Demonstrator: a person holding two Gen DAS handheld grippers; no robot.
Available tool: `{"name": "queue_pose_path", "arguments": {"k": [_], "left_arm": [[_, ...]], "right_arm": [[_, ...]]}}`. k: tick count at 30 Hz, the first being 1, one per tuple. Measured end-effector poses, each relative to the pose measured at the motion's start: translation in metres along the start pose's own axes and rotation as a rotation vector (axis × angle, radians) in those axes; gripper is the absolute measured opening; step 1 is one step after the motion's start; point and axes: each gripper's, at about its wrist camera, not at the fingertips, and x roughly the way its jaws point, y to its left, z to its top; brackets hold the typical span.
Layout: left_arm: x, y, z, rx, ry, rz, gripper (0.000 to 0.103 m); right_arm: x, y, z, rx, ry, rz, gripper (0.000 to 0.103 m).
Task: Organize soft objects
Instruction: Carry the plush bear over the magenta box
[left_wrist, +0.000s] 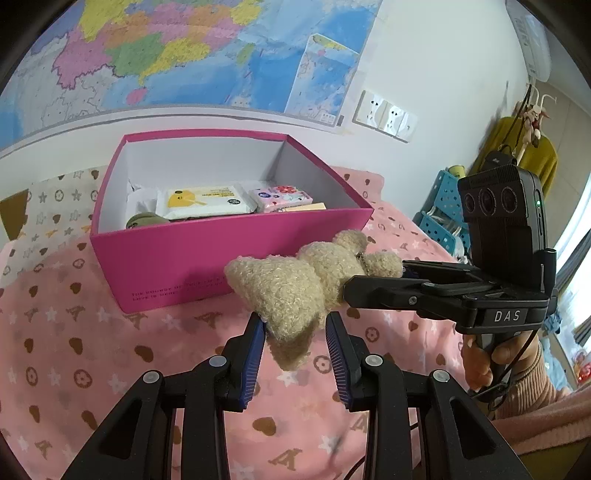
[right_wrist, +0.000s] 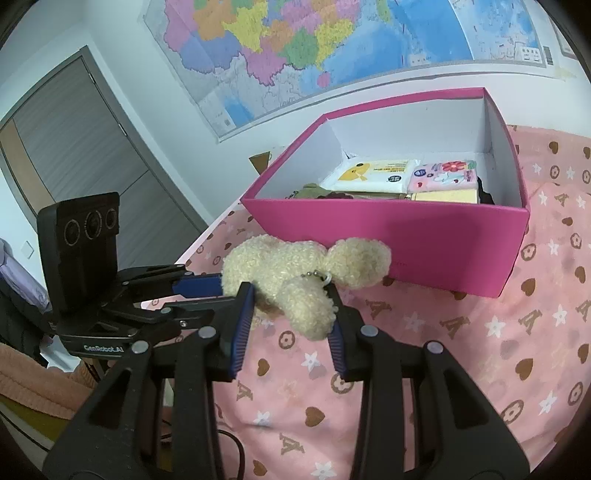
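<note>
Both grippers, left gripper (left_wrist: 295, 332) and right gripper (right_wrist: 291, 314), pinched the plush toy (left_wrist: 295, 284) lower centre, apparently lightly; could slip short of the pink box (left_wrist: 236, 254).

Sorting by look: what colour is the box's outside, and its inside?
The box is bright pink outside and white inside, seen best in the right wrist view.

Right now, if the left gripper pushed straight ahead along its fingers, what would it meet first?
The left gripper is already shut on the beige plush toy, so the toy travels with it. Beyond that, the near wall of the pink box looks first in line, though depth is uncertain.
</note>
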Motion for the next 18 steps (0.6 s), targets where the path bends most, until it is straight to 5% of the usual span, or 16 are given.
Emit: {"name": "queue_pose_path", "arguments": {"k": [18], "left_arm": [[-0.004, -0.004, 0.01, 0.027, -0.029, 0.013, 0.033]], "right_arm": [[-0.006, 0.002, 0.008, -0.023, -0.031, -0.005, 0.04]]}}
